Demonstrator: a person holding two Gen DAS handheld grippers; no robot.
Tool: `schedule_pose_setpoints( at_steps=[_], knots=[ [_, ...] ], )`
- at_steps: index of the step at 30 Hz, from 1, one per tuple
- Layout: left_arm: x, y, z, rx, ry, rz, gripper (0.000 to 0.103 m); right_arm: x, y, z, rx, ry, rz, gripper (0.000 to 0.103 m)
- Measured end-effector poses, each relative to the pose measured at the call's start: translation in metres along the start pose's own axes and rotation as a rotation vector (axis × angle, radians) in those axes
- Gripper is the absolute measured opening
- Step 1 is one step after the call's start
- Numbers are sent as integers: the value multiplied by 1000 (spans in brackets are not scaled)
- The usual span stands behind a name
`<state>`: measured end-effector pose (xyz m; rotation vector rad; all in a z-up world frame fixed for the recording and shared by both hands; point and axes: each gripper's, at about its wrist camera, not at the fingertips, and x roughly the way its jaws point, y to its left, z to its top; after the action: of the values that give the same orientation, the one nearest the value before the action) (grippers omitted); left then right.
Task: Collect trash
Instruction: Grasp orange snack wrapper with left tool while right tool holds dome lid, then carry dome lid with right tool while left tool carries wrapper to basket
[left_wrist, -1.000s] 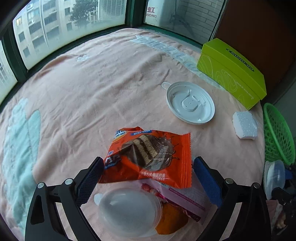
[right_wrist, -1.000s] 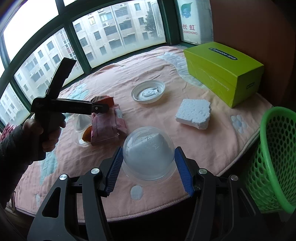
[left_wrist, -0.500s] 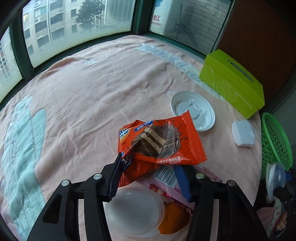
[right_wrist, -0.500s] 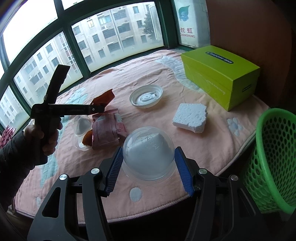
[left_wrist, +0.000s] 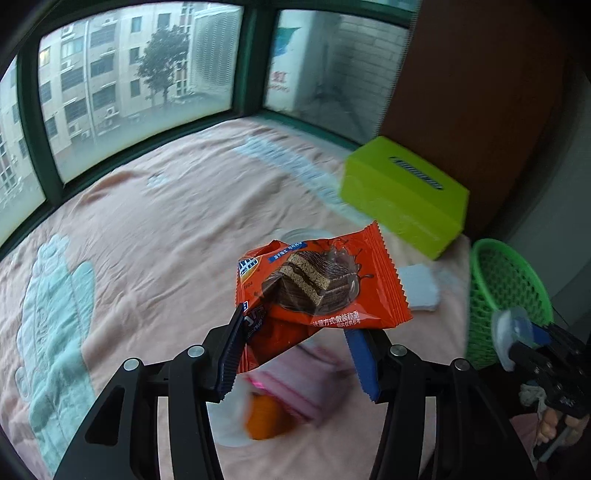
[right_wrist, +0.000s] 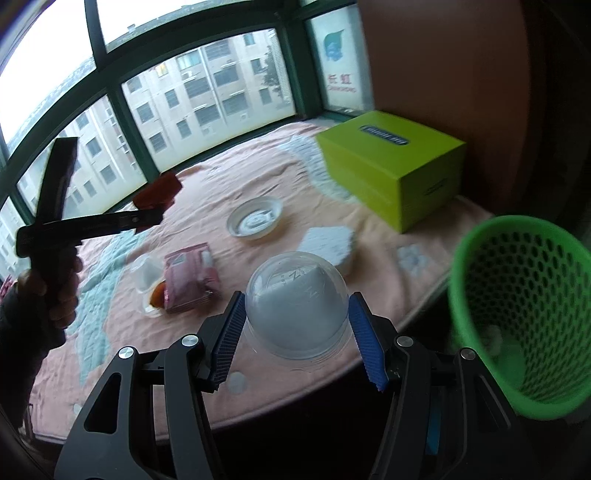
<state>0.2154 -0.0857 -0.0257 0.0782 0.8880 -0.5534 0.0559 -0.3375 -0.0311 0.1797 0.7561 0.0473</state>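
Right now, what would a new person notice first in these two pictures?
First the orange snack wrapper, lifted above the pink tablecloth in the left hand-held gripper. Next the clear plastic dome lid, clamped in the right hand-held gripper near the table's edge. At the far right stands the green mesh basket.

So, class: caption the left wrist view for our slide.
Left gripper lifts an orange cake wrapper above the pink cloth.
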Motion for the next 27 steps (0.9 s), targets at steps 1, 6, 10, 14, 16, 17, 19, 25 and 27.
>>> schedule_pose_setpoints(
  at_steps=[1,6,10,14,16,17,19,25,27],
  knots=[
    [-3,-9,1,11,-6,-11,51,-3,-5,0,6,-4,-9,57],
    [-11,-55,6,66,-24,-69,51,-21,-41,-1,53,-26,-72,57],
    [-9,-88,8,109,-23,-105,51,-35,-70,-3,85,-36,-126,57],
    [-6,-118,11,138,-17,-144,51,-45,-96,-5,108,-43,-179,57],
    [-2,-134,12,156,-11,-158,51,-49,-106,-6,115,-45,-202,57],
    [0,-140,13,161,-7,-165,51,-50,-113,-7,120,-44,-215,57],
    [5,-155,15,174,2,-181,50,-52,-125,-8,132,-41,-235,58],
    [15,-192,20,210,18,-209,50,-55,-159,-12,158,-29,-289,58],
    [20,-203,22,214,27,-220,50,-54,-170,-14,165,-21,-305,58]
  ],
)
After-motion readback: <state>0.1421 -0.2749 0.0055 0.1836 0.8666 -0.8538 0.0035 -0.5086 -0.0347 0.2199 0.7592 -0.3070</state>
